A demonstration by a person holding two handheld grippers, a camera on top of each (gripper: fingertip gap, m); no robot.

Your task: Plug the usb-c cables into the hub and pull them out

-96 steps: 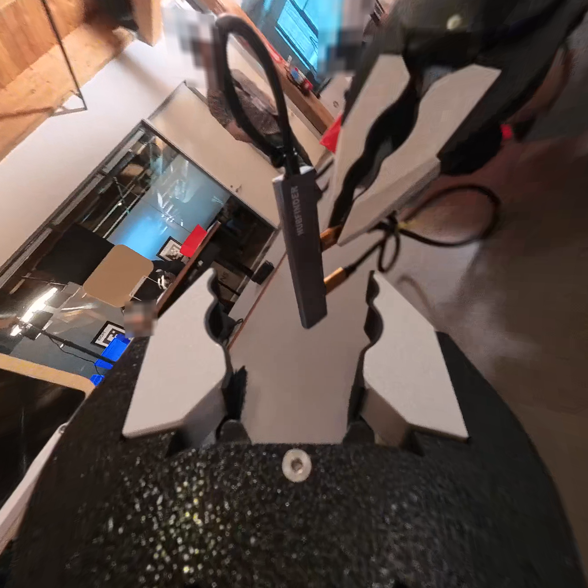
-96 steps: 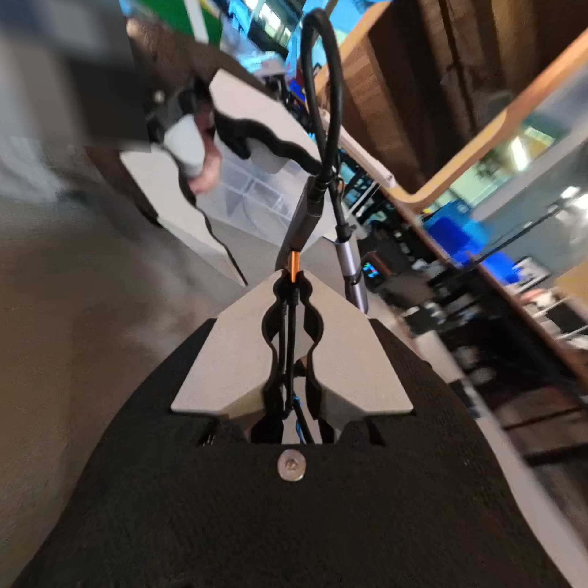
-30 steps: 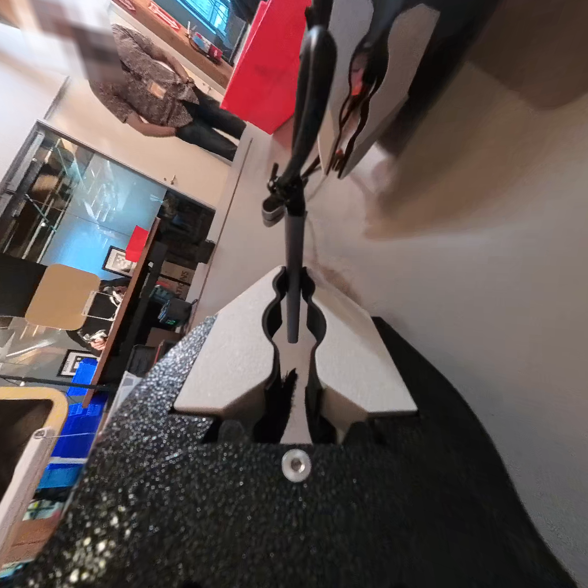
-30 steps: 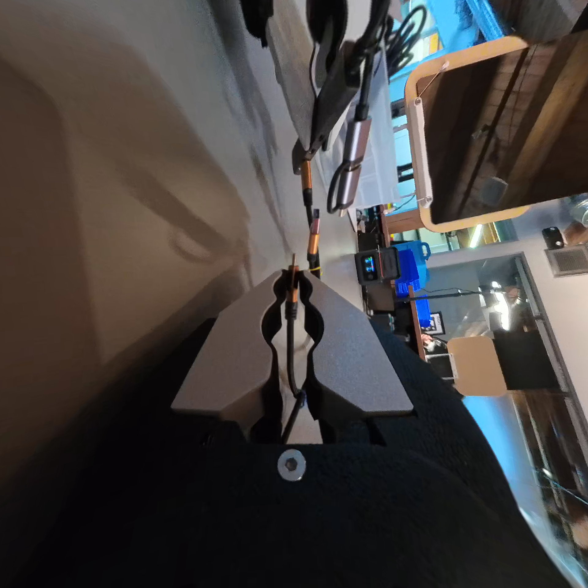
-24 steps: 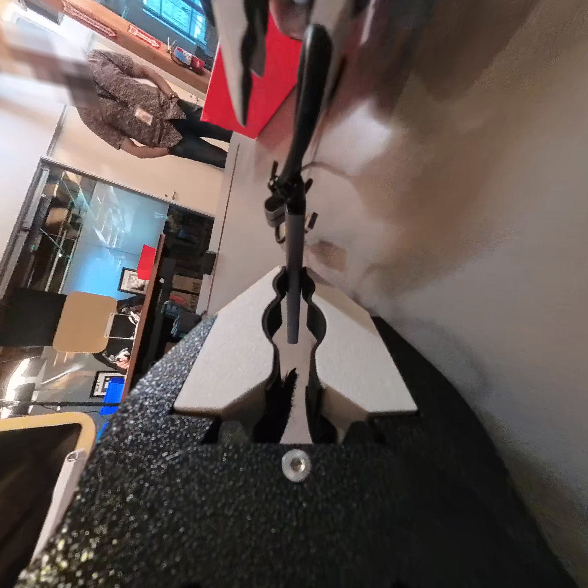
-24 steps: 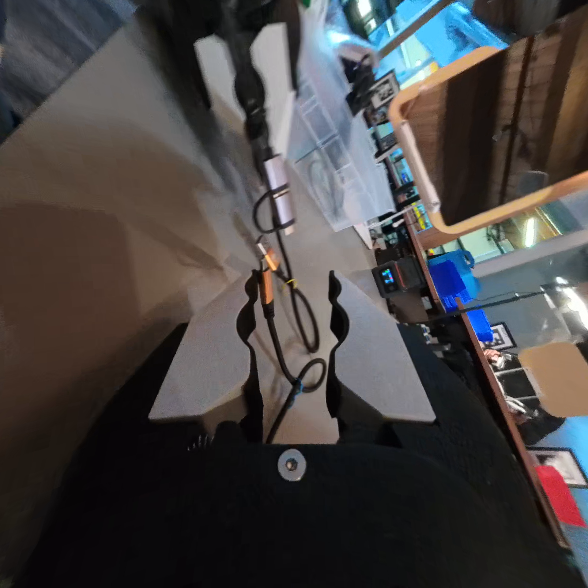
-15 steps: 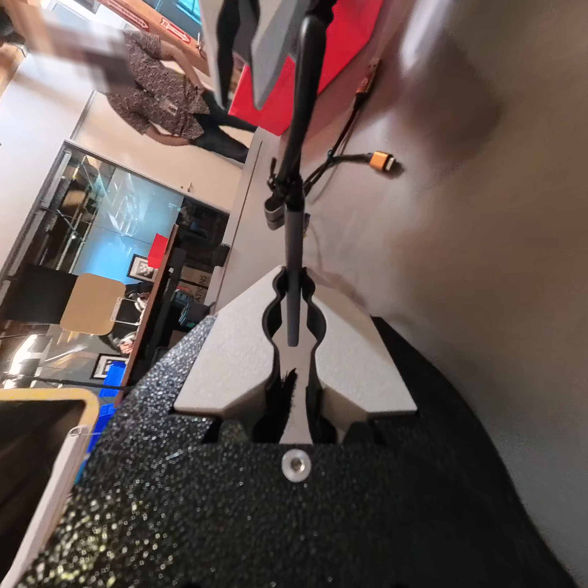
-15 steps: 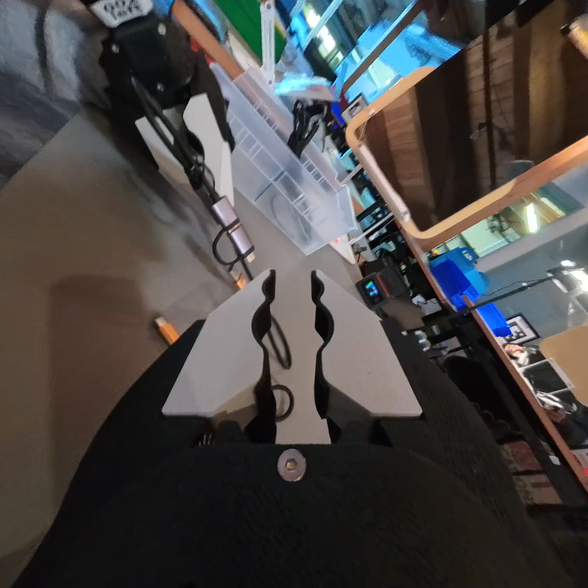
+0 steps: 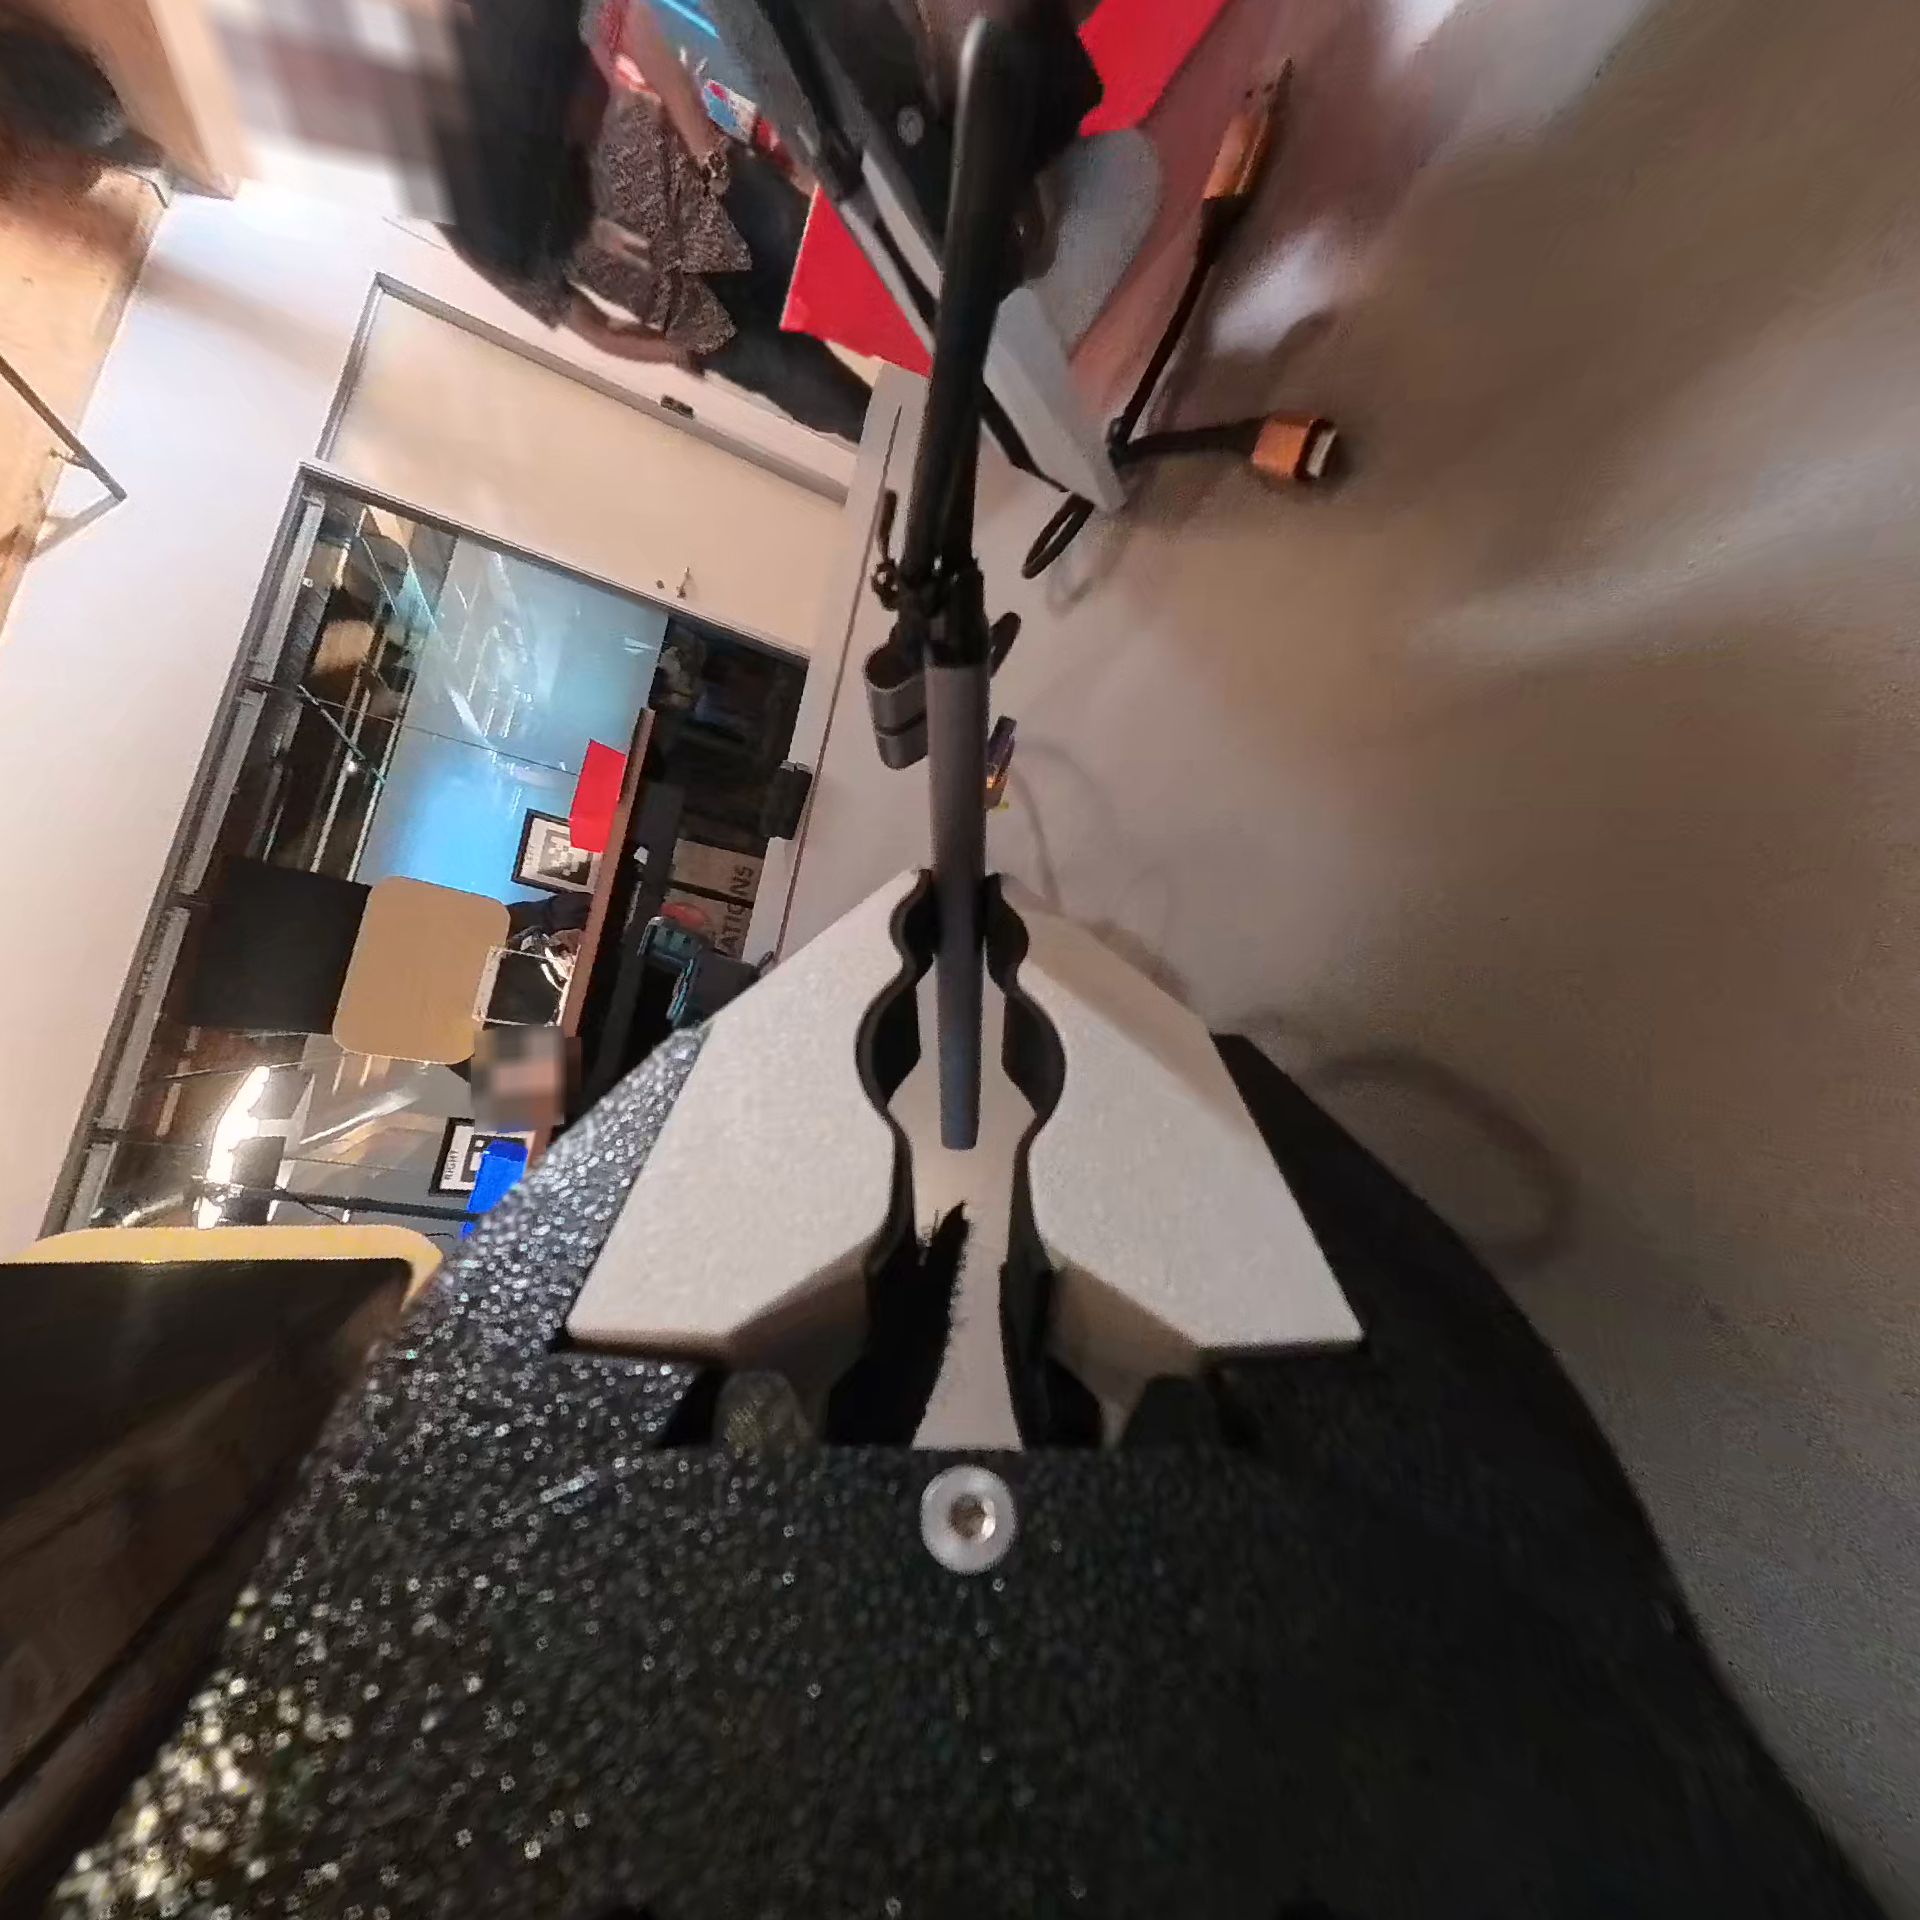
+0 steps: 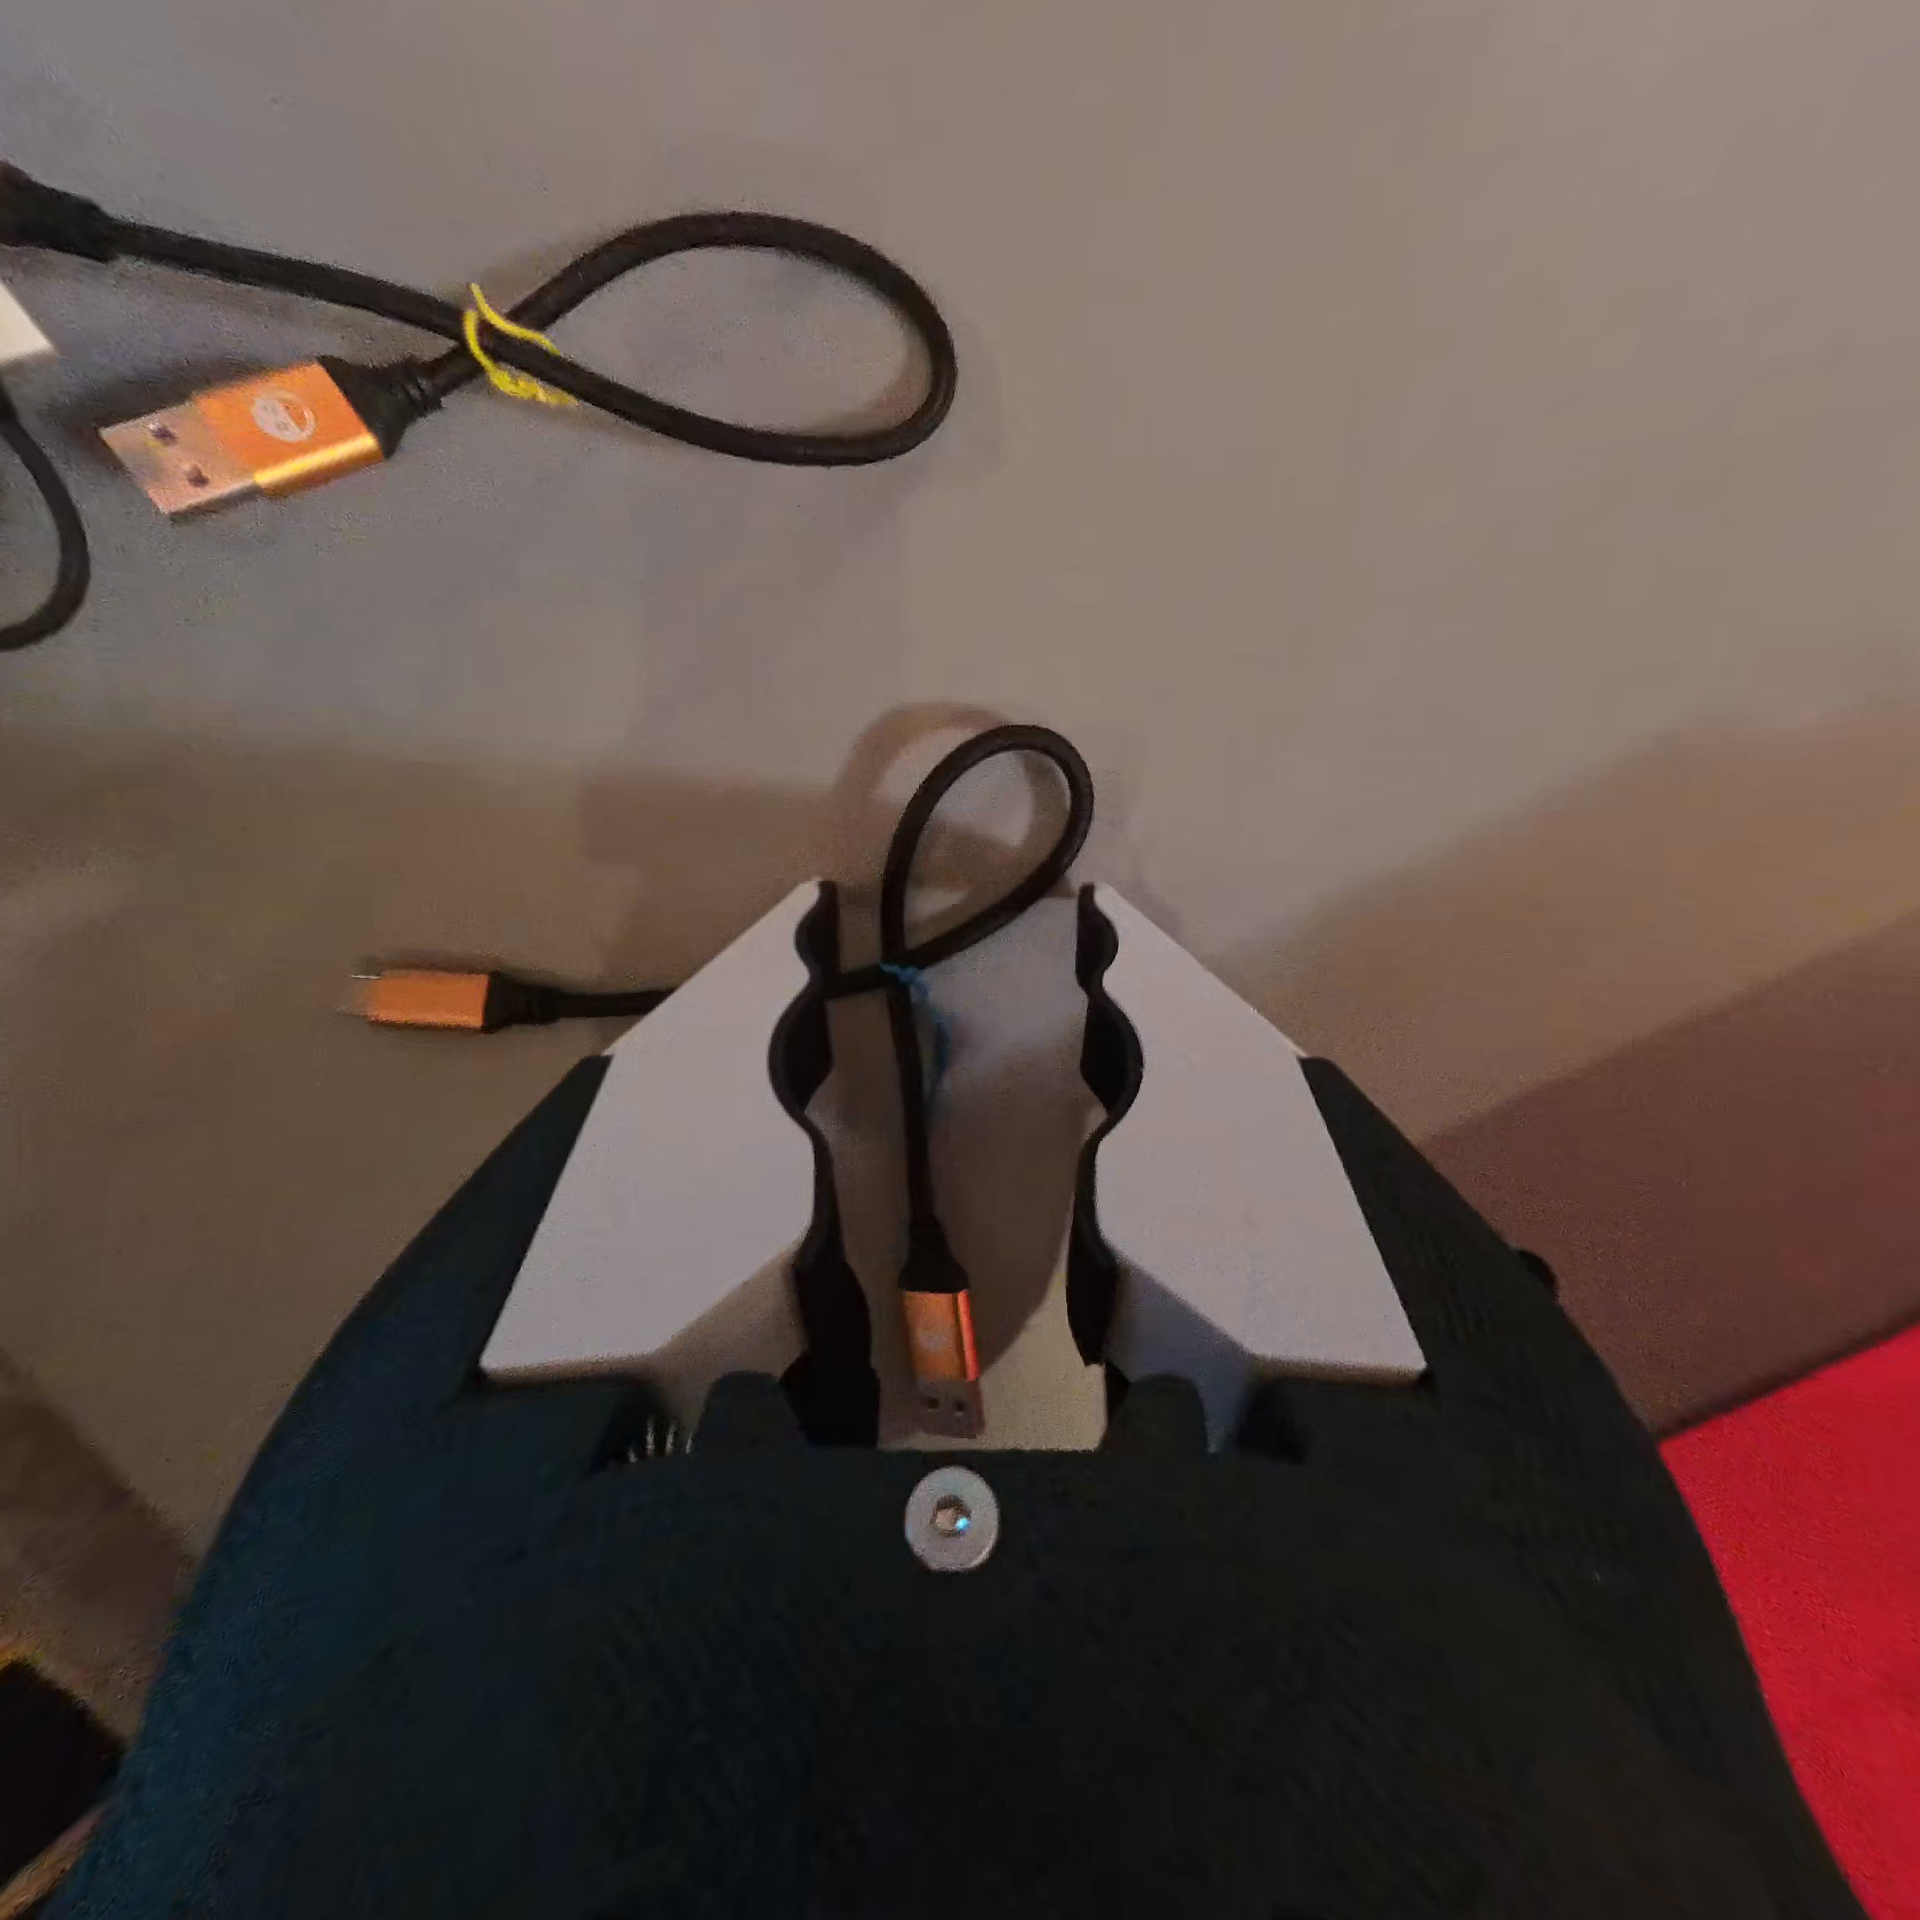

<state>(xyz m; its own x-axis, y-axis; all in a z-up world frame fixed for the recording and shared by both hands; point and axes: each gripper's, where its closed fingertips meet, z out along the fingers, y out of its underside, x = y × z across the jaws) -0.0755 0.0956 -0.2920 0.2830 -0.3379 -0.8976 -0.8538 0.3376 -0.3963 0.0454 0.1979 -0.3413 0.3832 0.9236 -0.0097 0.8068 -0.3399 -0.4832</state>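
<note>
Left wrist view
Left tongs: clamped edge-on upon the grey hub, which is held raised off the bench, presumably so that its ports are kept steady and presented for plugging.
Hub lead: a black lead is seen running from the hub's far end up out of the picture; a small grey adapter hangs beside that joint.
Loose cable: an orange-ended plug lies on the bench well beyond the hub, unplugged.
Change: the hub grip is unaltered from the earlier pictures; the other tool has moved across the upper part of the view, though blur leaves its outline uncertain.

Right wrist view
Right tongs: apart and holding nothing, pointed down at the bench.
Blue-tied cable: lies looped on the bench between the open fingers, its orange plug towards the camera; the tongs appear to be set over it for a fresh pick.
USB-C plug: lies flat to the left, just beside the left finger, unplugged.
Yellow-tied cable: looped farther off, its orange USB-A plug free.
Change: a second ago a plug was pinched in these tongs; it has since been released and the tongs swung down over the bench.
</note>
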